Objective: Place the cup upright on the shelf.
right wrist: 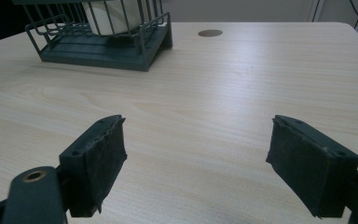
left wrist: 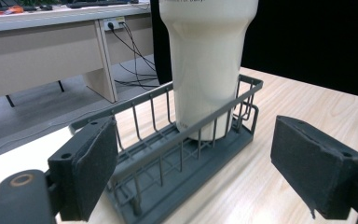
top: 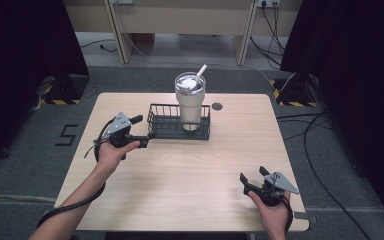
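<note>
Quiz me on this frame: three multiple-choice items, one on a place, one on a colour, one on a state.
1. Where does the tumbler stand?
A. in the wire basket
B. on bare table
C. on the floor

2. What colour is the tumbler's straw?
A. red
B. white
C. green

3. How are the left tongs?
A. shut on the basket
B. shut on nothing
C. open

Answers: 1 A, wire sides surround its base; 2 B, it shows white above the lid; 3 C, the left gripper view shows a wide gap between the pads.
</note>
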The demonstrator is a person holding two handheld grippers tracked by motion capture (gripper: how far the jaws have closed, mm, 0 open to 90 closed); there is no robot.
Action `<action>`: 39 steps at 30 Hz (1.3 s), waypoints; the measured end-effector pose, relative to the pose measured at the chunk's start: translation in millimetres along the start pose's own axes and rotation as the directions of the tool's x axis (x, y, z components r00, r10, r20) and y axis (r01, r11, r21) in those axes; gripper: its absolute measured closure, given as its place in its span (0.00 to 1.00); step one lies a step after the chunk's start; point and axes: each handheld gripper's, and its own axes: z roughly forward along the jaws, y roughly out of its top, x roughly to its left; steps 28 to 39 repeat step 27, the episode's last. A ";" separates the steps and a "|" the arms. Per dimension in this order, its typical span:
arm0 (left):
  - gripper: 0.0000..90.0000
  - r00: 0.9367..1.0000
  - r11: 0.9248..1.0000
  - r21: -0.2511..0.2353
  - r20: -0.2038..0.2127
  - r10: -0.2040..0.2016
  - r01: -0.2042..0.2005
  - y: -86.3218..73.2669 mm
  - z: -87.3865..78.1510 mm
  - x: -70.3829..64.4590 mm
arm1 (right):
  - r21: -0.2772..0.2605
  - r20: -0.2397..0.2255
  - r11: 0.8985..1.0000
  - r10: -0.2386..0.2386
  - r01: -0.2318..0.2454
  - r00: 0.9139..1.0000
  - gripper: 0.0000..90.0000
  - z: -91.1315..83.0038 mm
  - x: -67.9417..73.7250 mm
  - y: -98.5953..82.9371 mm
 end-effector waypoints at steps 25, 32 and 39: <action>0.16 0.993 0.997 0.024 -0.100 -0.070 0.073 -62.1 -71.7 11.3 | 0.003 0.003 1.000 -0.002 0.002 1.000 0.21 0.3 0.7 -0.1; 0.16 0.992 0.996 0.022 -0.102 -0.078 0.081 -63.5 -71.9 11.7 | 0.003 0.002 1.000 -0.002 0.002 1.000 0.21 0.3 0.4 0.0; 0.16 0.992 0.996 0.022 -0.102 -0.078 0.081 -63.5 -71.9 11.7 | 0.003 0.002 1.000 -0.002 0.002 1.000 0.21 0.3 0.4 0.0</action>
